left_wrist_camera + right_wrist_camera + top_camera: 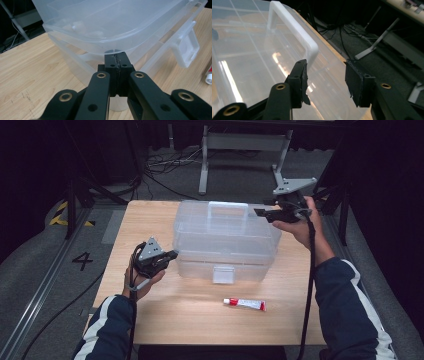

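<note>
A clear plastic toolbox [225, 242] with a white handle [228, 206] on its lid stands mid-table, its front latch [223, 274] facing me. My left gripper [174, 254] is shut at the box's front left corner. In the left gripper view the pads of the left gripper [117, 56] meet just under the lid's rim [110, 48], and nothing shows between them. My right gripper [257, 212] hovers open over the lid's right rear. In the right gripper view the right gripper [325, 75] has its jaws apart beside the handle's end [310, 48], holding nothing.
A small white tube with a red cap [244, 304] lies on the wooden table [165, 320] in front of the box. Beyond the table's far edge are metal stand legs [202, 175] and cables on the floor.
</note>
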`<state>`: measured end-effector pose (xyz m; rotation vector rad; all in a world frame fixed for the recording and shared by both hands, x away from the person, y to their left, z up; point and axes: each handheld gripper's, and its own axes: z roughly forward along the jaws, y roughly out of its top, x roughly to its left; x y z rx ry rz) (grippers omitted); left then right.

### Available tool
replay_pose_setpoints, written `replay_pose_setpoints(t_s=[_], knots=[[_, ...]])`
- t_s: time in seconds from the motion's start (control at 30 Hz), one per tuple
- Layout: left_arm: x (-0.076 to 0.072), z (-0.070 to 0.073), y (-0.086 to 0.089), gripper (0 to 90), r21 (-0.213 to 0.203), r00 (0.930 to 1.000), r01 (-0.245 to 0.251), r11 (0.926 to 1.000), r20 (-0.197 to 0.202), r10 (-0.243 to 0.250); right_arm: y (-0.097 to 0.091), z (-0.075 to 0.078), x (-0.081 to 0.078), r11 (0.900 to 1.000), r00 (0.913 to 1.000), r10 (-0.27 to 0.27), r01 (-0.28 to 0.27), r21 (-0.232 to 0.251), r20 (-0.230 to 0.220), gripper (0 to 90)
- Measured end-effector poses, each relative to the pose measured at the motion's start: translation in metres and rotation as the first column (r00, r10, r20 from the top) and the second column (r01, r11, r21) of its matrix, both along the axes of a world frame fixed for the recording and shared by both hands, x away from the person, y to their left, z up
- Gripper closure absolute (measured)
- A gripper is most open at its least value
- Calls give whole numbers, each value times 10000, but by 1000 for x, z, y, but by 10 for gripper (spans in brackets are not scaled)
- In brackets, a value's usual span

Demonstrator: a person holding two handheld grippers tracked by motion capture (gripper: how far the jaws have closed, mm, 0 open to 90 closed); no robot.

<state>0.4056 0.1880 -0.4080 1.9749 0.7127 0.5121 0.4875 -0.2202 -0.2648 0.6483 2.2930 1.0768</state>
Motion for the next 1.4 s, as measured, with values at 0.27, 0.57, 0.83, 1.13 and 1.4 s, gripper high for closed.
replay_pose_setpoints(t_s=[0.27, 0.57, 0.83, 1.13, 1.4], knots=[[1, 4, 0, 896, 13, 10000, 18, 10000, 51, -18, -44, 0, -23, 9985, 9964, -342, 308, 455, 779, 483], [3, 10, 0, 896, -178, 9999, -32, 9998, 116, 34, -83, -14, -43, 9898, 9892, -1001, 880, 1122, 1074, 443], [7, 13, 1, 896, -123, 10000, 12, 9999, 73, -11, -93, -49, -49, 9933, 9946, -883, 838, 801, 540, 445], [9, 16, 1, 896, -221, 9998, 120, 9997, 143, -117, -91, -90, -54, 9961, 9984, -550, 558, 680, -143, 394], [11, 18, 1, 896, -214, 9997, 199, 9996, 163, -196, -85, -108, -54, 9956, 9986, -217, 260, 899, -492, 387]])
